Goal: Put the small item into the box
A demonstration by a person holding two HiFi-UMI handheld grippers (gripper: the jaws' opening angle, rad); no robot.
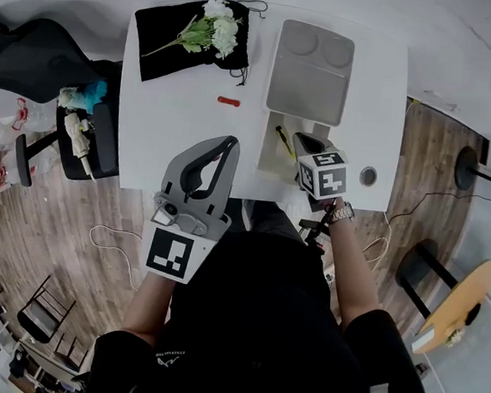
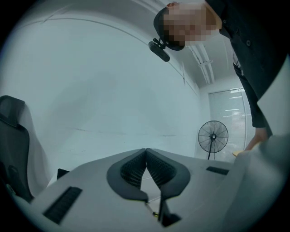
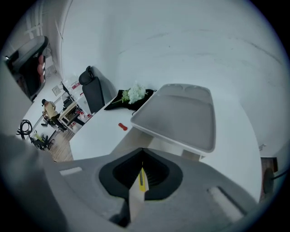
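Observation:
A white box stands at the table's near edge with its grey lid swung open behind it. My right gripper hangs over the box, shut on a thin yellow-and-black item that points down into the box. In the right gripper view the yellow item sits pinched between the jaws of the right gripper, with the lid beyond. My left gripper is held up near the table's front edge, shut on nothing. Its view shows the left gripper against a wall.
A small red item lies on the white table left of the box. A black cloth with white flowers lies at the far left corner. A round grommet is at the right. Chairs stand left of the table.

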